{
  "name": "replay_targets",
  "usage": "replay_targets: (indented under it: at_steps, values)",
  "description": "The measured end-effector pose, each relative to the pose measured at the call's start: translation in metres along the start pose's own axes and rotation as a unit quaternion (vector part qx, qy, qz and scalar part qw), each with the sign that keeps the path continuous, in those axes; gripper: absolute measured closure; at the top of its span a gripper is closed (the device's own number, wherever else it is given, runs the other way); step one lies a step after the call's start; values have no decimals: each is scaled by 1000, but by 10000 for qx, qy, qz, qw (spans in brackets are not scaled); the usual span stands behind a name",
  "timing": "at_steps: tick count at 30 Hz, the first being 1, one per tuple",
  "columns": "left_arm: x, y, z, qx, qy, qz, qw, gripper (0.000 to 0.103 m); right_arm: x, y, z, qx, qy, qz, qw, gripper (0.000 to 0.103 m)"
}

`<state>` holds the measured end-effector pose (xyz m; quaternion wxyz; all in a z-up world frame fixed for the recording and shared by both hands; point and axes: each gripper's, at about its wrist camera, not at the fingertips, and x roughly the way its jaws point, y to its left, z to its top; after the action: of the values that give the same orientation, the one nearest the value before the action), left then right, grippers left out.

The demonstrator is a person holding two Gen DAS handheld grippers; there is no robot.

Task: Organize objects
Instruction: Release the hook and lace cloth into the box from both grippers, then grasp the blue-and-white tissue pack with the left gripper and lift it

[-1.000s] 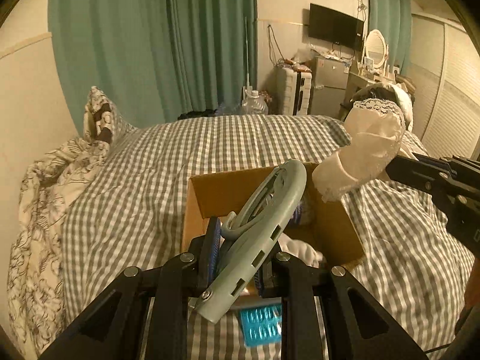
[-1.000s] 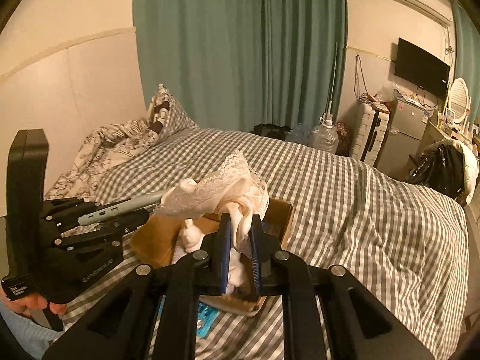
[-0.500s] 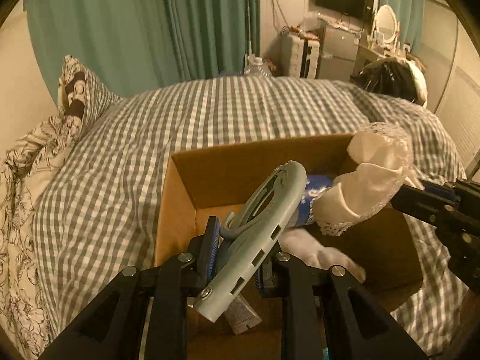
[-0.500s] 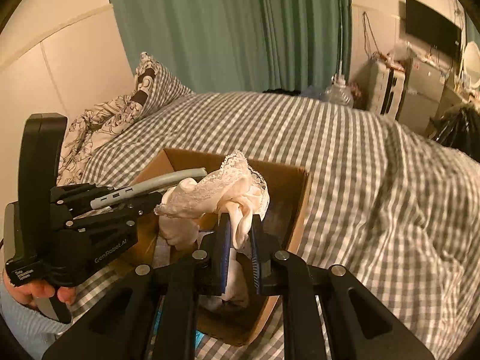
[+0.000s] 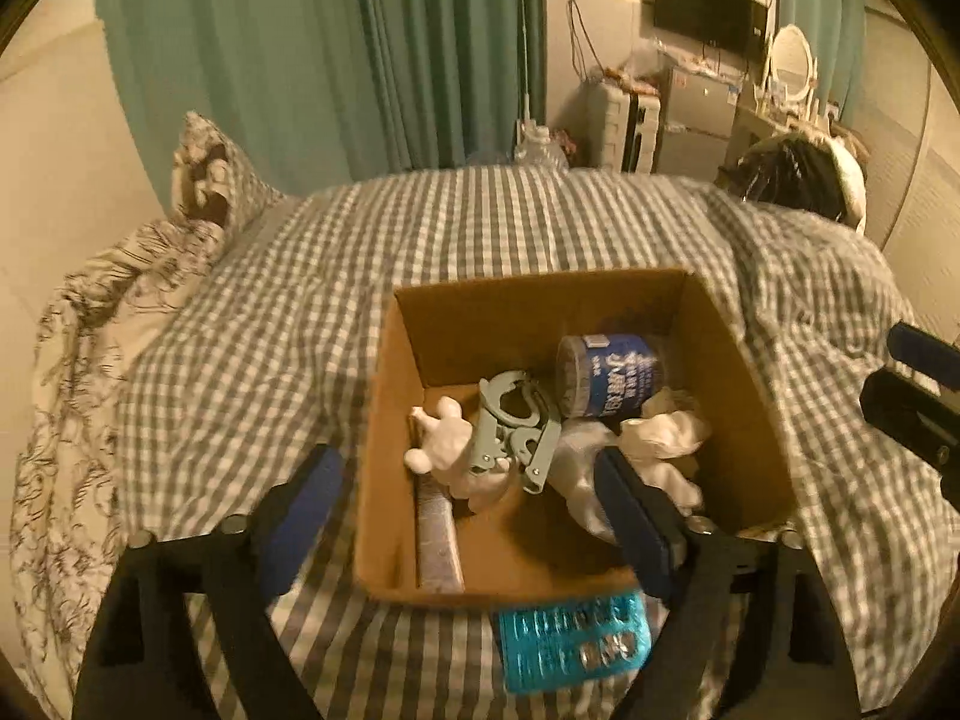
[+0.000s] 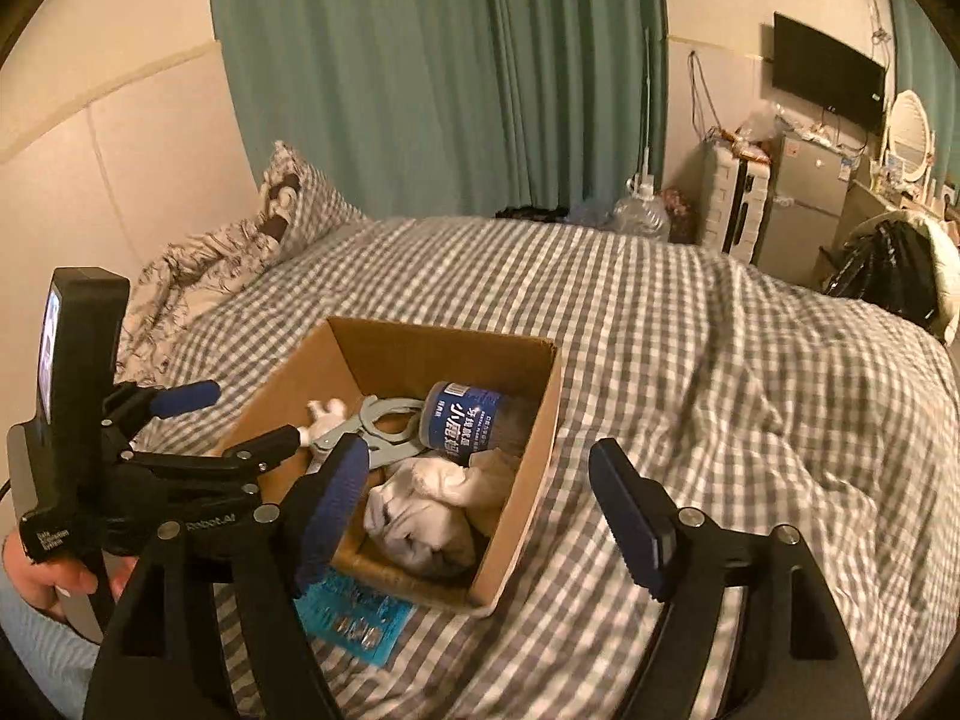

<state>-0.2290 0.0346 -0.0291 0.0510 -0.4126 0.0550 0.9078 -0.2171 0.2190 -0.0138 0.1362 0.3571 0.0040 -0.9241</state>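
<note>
Clip (image 5: 513, 429) and cloth (image 5: 660, 447), gripped a second ago, now lie in the box (image 5: 396, 420); left tongs (image 5: 474, 516) and right tongs (image 6: 480, 498) gape empty.

place: home bedroom | cues: checked bed (image 6: 690, 360), pillow (image 6: 294, 204), green curtains (image 6: 450, 72), wall TV (image 6: 828, 87)

Dim, warm yellowish room light, soft motion blur throughout, heavy fisheye bending and dark vignetted corners in both views.
</note>
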Motion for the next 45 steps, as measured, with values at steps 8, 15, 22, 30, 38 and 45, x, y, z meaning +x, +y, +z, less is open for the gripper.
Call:
replay_targets:
  at_steps: [8,15,22,30,38,45]
  values:
    - [-76,-2,-11,36,-500,78,9987,3,-80,20,-9,-231,-460,-309,9982,19]
    - [-126,-4,-47,-4,-803,94,9967,3,-149,34,-29,-381,-806,-575,9944,15]
    - [-137,-11,-102,-24,-766,105,9970,3,-169,42,-71,-226,-755,-803,9937,14]
    - [-108,-18,-169,8,-240,26,9997,3,-146,48,-124,-119,-364,-843,9957,14]
    - [-72,-46,-215,548,385,-268,9974,3,-118,46,-146,-80,43,-893,9960,14]
    - [-48,-75,-237,1089,679,-325,9912,3,-104,36,-153,47,276,-958,9950,14]
